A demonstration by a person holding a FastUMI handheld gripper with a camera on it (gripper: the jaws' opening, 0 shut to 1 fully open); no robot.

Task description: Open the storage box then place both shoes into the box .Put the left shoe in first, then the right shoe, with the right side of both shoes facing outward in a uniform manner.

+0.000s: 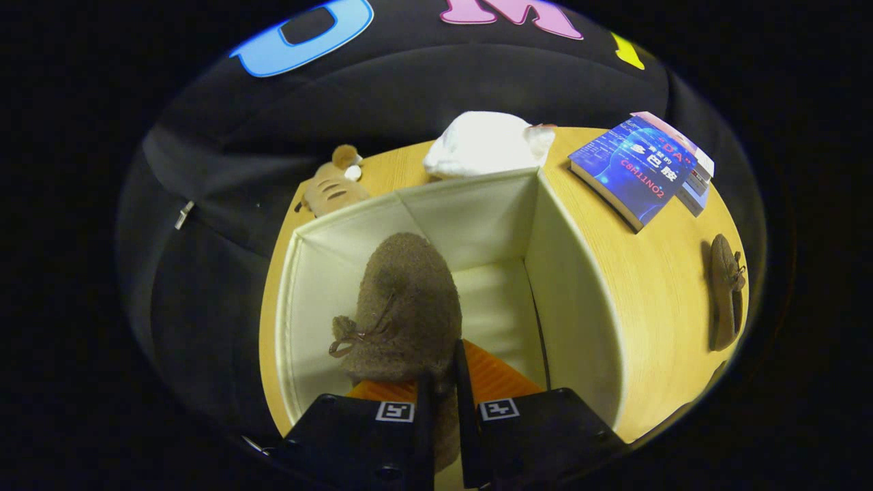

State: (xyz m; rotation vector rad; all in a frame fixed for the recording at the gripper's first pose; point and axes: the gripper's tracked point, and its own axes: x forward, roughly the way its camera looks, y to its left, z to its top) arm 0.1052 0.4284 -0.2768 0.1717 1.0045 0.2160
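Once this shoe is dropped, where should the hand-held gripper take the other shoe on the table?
With the first shoe pinched, judge the second shoe: it lies lengthwise, lace bow showing. Probably pinch its collar edge from above.

Right of the cream fabric storage box (470, 218), the glossy blue paperback book (634, 170) shows "DA"; the rest I can't read. My gripper (442, 368), pinching the brown fuzzy shoe (409, 300), carries wordless coded squares.
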